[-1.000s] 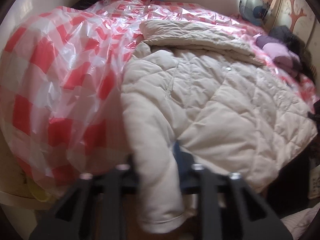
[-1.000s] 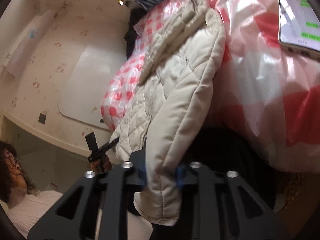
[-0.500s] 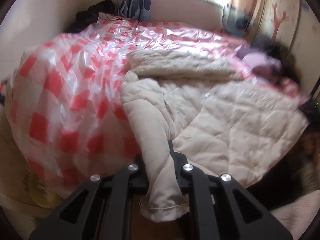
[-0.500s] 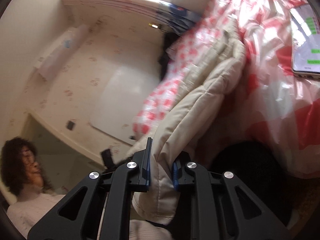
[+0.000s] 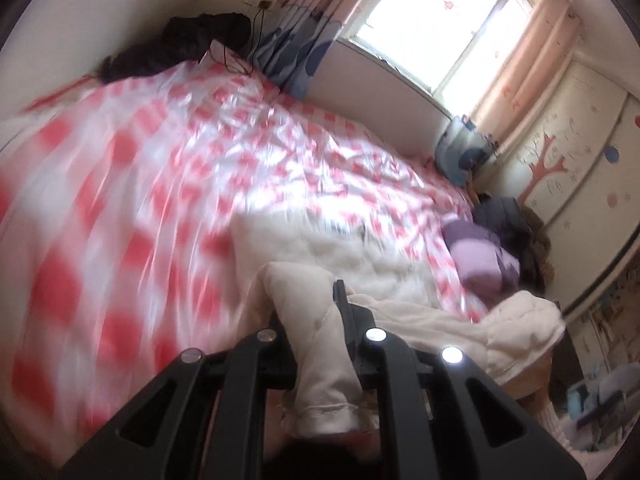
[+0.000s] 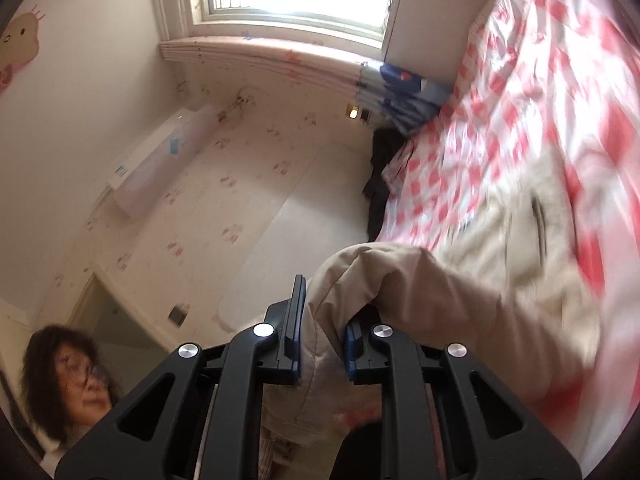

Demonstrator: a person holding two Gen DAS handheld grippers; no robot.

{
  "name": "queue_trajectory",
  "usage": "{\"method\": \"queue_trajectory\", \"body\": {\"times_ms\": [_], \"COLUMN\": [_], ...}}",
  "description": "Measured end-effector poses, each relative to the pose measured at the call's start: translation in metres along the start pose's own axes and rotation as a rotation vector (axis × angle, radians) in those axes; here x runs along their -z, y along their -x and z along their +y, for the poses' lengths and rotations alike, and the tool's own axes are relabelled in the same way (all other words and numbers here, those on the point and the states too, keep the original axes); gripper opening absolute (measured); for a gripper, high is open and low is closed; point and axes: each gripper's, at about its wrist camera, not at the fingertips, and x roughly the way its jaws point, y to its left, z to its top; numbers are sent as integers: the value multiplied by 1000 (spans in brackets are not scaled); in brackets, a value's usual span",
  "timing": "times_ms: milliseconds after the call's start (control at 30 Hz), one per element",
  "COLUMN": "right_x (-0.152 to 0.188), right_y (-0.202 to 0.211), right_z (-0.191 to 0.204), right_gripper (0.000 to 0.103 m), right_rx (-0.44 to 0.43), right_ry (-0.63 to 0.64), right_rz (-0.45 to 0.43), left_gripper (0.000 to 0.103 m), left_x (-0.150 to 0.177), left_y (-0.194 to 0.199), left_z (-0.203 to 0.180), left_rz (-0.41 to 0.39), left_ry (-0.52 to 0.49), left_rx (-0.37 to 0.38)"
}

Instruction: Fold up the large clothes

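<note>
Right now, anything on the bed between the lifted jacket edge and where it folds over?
Nothing visible. Both claws, left and right, are shut on the cream jacket. Past it lies only the checked cover; the purple clothes sit off to one side.

Checked bed cover (image 5: 168, 184), bright window (image 5: 432, 20)

Nothing here can be read: no words, labels, brands or numbers are legible on any surface in either blurred view.
</note>
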Motion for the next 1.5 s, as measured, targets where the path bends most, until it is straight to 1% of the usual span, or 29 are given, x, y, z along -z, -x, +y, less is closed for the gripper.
{"method": "queue_trajectory", "body": {"times_ms": [100,200,267,367,433,500,567,633,667,733,767,800,833,900,933,967,1000,1033,1067,1133,1167,1200,1267,1300,1333,1367,1400,1433,1500], "right_x": [-49,-83,-102,-117,-115,-113,-113,-113,-113,-113,-113,-114,-116,-115,-111,-107,-101,-92,-83,-67,-61,-55,-42,-41,-42,-47,-51,-55,-56], "right_y": [-32,-56,-71,-94,-103,-109,-111,-108,-106,-94,-87,-81,-84,-102,-127,-152,-170,-202,-232,-284,-304,-325,-343,-344,-341,-333,-325,-318,-317], "right_z": [-18,-48,-80,-144,-188,-216,-224,-217,-210,-187,-174,-159,-137,-104,-88,-77,-72,-69,-71,-86,-98,-117,-156,-182,-202,-218,-224,-224,-223], "right_gripper": [15,15,15,15,17,20,24,34,44,54,64,72,75,75,75,75,76,77,78,78,78,78,78,78,78,78,78,77,75], "right_rx": [57,136,216,374,473,521,510,486,480,475,458,476,541,622,687,741,782,847,900,975,1020,1070,1169,1217,1211,1192,1165,1153,1166], "right_ry": [-5,-34,-70,-148,-226,-283,-301,-290,-282,-226,-194,-151,-54,108,211,294,360,460,530,622,652,674,672,635,573,506,460,432,439], "right_rz": [-29,-54,-68,-65,-44,-25,-23,-18,-21,-66,-96,-127,-143,-85,-19,47,98,184,266,385,433,482,535,552,555,536,512,502,540], "left_gripper": [13,13,13,14,16,18,19,24,27,31,36,39,42,51,56,65,72,85,85,87,91,92,92,92,92,92,93,92,92], "left_x": [-55,-90,-107,-110,-101,-88,-78,-80,-81,-89,-93,-98,-104,-117,-123,-128,-133,-135,-135,-132,-126,-118,-103,-90,-78,-67,-58,-56,-60], "left_y": [-54,-105,-157,-230,-271,-304,-309,-294,-283,-259,-250,-238,-231,-218,-215,-209,-199,-196,-195,-202,-213,-230,-273,-302,-328,-351,-365,-372,-360], "left_z": [16,34,48,70,89,105,114,118,119,121,122,126,126,119,112,102,78,58,35,0,-15,-28,-42,-43,-36,-21,-4,11,15], "left_rz": [-11,-8,18,86,143,206,223,199,189,163,150,137,122,89,73,43,-28,-77,-107,-127,-127,-91,2,52,116,190,233,250,217], "left_ry": [68,133,159,194,225,265,285,310,329,378,409,460,492,501,498,468,372,278,173,35,-21,-79,-179,-234,-252,-225,-181,-117,-89], "left_rx": [-13,-45,-99,-199,-255,-295,-279,-222,-194,-139,-98,-45,-23,2,-1,-58,-177,-228,-270,-330,-305,-285,-306,-345,-391,-403,-395,-374,-388]}}
